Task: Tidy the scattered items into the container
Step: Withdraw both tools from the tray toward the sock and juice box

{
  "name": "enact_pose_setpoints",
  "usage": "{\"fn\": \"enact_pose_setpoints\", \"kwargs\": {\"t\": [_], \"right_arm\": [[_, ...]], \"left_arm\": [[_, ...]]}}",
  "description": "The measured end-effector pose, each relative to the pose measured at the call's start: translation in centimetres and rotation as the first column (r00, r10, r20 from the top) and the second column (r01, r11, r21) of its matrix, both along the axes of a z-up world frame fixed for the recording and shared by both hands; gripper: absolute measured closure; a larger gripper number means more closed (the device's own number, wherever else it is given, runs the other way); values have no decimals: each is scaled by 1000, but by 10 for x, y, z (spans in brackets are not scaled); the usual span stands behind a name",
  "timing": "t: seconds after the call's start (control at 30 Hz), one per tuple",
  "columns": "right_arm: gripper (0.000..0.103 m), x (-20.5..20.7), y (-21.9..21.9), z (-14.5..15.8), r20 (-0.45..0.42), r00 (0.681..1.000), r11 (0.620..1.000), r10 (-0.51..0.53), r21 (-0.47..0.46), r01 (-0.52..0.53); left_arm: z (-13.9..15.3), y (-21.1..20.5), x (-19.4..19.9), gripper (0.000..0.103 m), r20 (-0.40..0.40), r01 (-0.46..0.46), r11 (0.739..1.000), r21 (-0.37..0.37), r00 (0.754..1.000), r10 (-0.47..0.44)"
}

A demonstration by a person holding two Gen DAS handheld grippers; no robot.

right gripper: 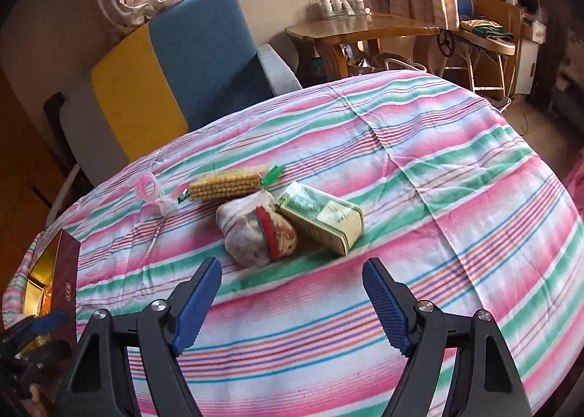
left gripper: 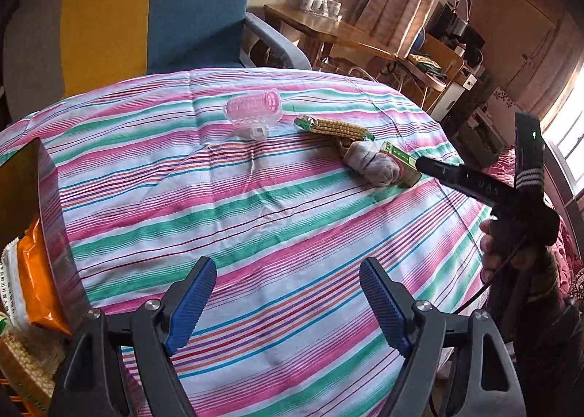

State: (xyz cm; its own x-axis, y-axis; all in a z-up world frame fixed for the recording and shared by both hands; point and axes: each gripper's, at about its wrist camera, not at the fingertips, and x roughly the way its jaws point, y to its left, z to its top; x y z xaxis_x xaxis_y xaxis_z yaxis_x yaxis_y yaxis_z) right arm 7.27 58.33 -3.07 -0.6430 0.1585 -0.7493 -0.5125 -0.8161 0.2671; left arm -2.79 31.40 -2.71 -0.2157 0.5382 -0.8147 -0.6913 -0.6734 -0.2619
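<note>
On the striped cloth lie a pink hair roller in clear wrap (left gripper: 253, 111) (right gripper: 150, 190), a biscuit packet (left gripper: 334, 127) (right gripper: 228, 183), a clear bagged bundle (left gripper: 372, 161) (right gripper: 257, 232) and a green box (left gripper: 399, 161) (right gripper: 323, 221). The dark red container box (left gripper: 43, 220) (right gripper: 60, 271) stands at the left edge and holds an orange packet (left gripper: 36, 285). My left gripper (left gripper: 288, 302) is open and empty beside the container. My right gripper (right gripper: 292, 302) is open and empty, just short of the bundle and the green box.
A blue and yellow armchair (left gripper: 164, 15) (right gripper: 175, 66) stands behind the table. A wooden side table with cups (right gripper: 361, 28) and a cluttered chair (right gripper: 485, 37) are at the back right. The right gripper's body (left gripper: 485, 190) shows at the table's right edge.
</note>
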Motion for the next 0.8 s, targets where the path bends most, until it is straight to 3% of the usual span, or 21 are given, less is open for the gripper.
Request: {"fn": "enact_pose_setpoints", "kwargs": {"t": [0.2,0.5,0.7,0.8], "right_arm": [[19,-59,16,-5,6,997,997,73,-10,-73],[19,-140,53,-32,36,999,997,38,-67,-36],[18,-152,25,-46,56,979,977,196,-96,-190],[26,-148,0,-47,50,953,952,298,-82,-294]], "left_arm": [[-13,10,-27,20,50,-65,998,-18,997,65],[-30,11,-50,20,92,-136,990,-30,986,138],[-39,7,-48,20,115,-146,989,-38,982,149],[-40,3,-46,20,123,-156,987,-39,979,160]]}}
